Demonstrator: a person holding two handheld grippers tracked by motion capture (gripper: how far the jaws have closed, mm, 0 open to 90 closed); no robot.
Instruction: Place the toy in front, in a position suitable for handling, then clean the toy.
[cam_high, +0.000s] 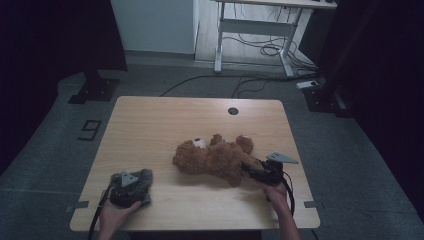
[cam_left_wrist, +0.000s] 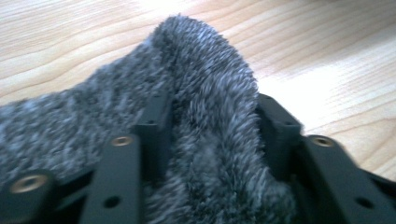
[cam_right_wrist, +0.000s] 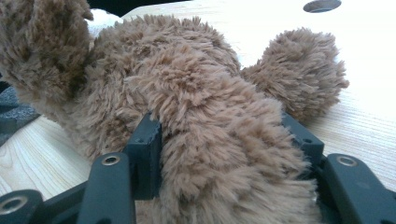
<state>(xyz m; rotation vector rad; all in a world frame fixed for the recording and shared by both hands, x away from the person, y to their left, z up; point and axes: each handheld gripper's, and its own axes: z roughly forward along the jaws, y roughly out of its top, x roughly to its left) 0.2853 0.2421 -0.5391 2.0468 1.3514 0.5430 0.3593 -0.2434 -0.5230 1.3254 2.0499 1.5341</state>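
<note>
I judged both grasps made and any lifting left: the right gripper (cam_right_wrist: 219, 154) held the brown teddy bear's (cam_high: 215, 157) limb between half-closed jaws, and the left gripper (cam_left_wrist: 212, 140) pinched the grey furry cloth (cam_left_wrist: 196, 93) likewise.

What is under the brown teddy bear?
The fluffy brown teddy bear lies on the light wooden table. Anything beneath its body is covered.

On the worktop (cam_high: 150, 125) we find the teddy bear (cam_high: 215, 157) lying right of centre, the fuzzy cloth (cam_high: 142, 182) well apart at front left, and the cable hole (cam_high: 233, 111) behind the bear.
</note>
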